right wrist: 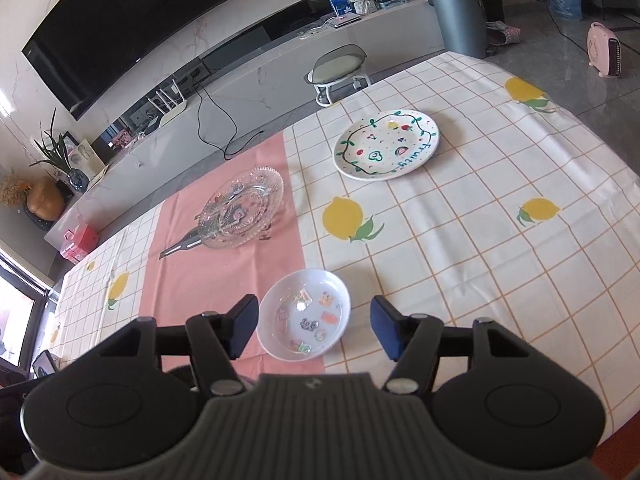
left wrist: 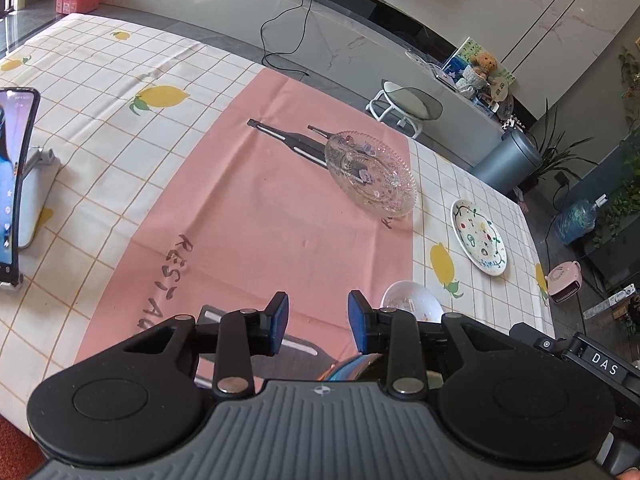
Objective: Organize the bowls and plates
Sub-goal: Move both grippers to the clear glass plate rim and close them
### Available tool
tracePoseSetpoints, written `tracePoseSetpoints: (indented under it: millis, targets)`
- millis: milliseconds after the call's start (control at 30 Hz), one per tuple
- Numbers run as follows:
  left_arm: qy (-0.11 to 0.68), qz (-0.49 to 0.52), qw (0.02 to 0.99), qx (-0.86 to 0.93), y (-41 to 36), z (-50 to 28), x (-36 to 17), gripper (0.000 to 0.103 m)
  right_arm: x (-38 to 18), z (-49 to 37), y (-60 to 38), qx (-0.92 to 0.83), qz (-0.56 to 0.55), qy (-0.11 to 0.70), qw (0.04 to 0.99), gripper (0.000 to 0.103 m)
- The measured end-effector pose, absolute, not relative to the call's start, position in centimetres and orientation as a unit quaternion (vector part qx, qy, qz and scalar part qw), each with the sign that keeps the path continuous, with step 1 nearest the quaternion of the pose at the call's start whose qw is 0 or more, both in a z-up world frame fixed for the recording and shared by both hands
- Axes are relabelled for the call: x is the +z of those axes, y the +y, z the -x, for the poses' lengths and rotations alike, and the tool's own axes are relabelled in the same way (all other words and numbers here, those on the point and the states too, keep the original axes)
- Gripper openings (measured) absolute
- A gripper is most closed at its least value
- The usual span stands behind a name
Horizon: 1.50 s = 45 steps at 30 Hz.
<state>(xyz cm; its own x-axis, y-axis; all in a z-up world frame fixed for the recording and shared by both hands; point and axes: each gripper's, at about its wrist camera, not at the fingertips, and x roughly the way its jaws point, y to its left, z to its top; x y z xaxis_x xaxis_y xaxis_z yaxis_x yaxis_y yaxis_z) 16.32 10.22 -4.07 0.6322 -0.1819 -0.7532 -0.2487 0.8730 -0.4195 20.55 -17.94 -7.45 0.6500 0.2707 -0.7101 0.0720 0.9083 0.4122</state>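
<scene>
On the far left, at nine o'clock in the left wrist view, a phone [left wrist: 16, 184] leans on a stand at the table edge, clear of the dishes, probably so it can be watched without getting in the way.

The left gripper [left wrist: 318, 322] hangs over the pink placemat [left wrist: 248, 216] with its blue pads spread and nothing between them. It reads as waiting for a turn rather than committed to a grasp.

The clear glass plate [right wrist: 242, 212] lies flat on the placemat, at eleven o'clock from the right gripper, partly covering a printed bottle design.

Just nearer, at twelve o'clock from the right gripper [right wrist: 314, 328], the small white bowl [right wrist: 306, 314] with coloured decals inside straddles the placemat's edge and the lemon-print tablecloth [right wrist: 500, 264]. The right gripper's pads are spread wide on either side of the bowl, apart from its rim and gripping nothing. That line-up suggests the bowl is the first piece to be picked.

At one o'clock, well apart from the bowl, the white painted plate [right wrist: 386, 144] with fruit drawings rests flat on the cloth.

All three dishes lie separate, so I judge the organizing has not begun.
</scene>
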Motion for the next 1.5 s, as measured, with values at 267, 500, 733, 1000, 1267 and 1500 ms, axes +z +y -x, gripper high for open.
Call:
tracePoseSetpoints:
  millis: [267,500,733,1000,1267,1500]
  targets:
    - [0.416,0.272,0.868,0.0,11.4,-20.6,-4.3,0.036,-8.0,-25.5,-17.0,0.064,-0.195,0.423,0.883,0.062]
    - [0.425,0.282,0.86,-0.014,11.7,-24.7,-6.0,0.036,-9.0,-30.1,-15.6,0.078,-0.181,0.442,0.875,0.061]
    - [0.443,0.311,0.839,-0.048,12.5,-28.9,-9.0,0.036,-11.7,-35.4,-14.8,0.114,-0.209,0.502,0.831,0.05]
    - [0.434,0.35,0.829,-0.046,14.0,-32.9,-11.5,0.036,-14.3,-41.0,-14.2,0.115,-0.24,0.528,0.807,0.05]
    - [0.442,0.358,0.822,-0.026,14.6,-35.7,-13.6,0.036,-16.1,-44.0,-14.3,0.111,-0.268,0.519,0.804,0.047]
    - [0.429,0.384,0.817,-0.03,14.9,-37.5,-14.5,0.026,-16.6,-45.8,-14.4,0.115,-0.289,0.49,0.814,0.038]
